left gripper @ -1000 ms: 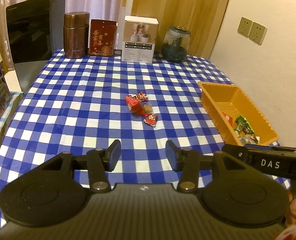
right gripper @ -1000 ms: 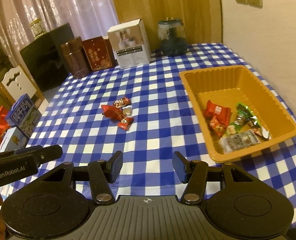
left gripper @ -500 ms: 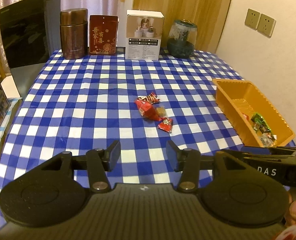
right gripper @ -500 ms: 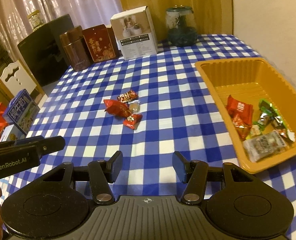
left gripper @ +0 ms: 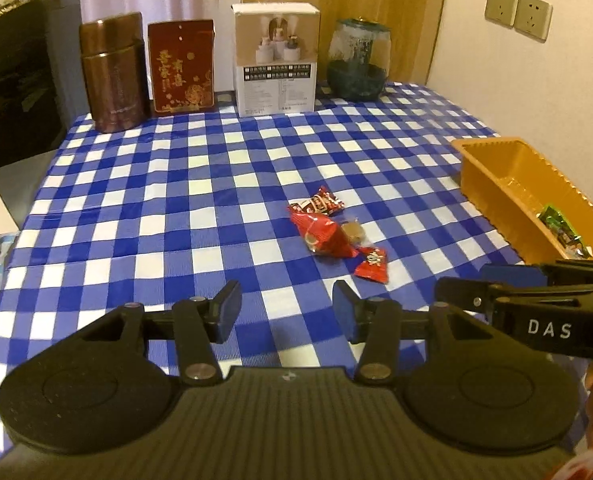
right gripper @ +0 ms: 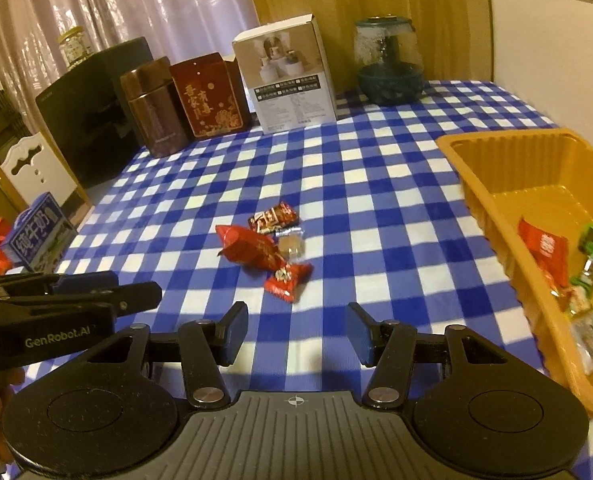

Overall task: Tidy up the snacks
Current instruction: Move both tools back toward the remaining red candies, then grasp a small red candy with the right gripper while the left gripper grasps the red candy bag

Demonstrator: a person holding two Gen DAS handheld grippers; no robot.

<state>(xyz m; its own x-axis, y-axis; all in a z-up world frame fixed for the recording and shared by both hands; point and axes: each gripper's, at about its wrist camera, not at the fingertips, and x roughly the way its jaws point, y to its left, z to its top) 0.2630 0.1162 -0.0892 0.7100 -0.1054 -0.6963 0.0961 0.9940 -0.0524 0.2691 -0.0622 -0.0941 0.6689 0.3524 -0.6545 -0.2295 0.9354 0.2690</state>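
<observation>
Both tools spread, empty: left tool (left gripper: 286, 306), right tool (right gripper: 296, 330). Four loose snacks (right gripper: 266, 250) clustered left of orange tray (right gripper: 492, 178). Risk: wrappers overlap; one pinch may drag neighbours.

Dim warm light, fisheye-bent edges

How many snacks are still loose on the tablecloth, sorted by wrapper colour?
Red wrappers: 3: the large red packet, the small red candy and the dark red bar.
Clear wrapper: 1: the brown candy.
Total: 4, all clustered mid-table, outside the orange tray.
</observation>
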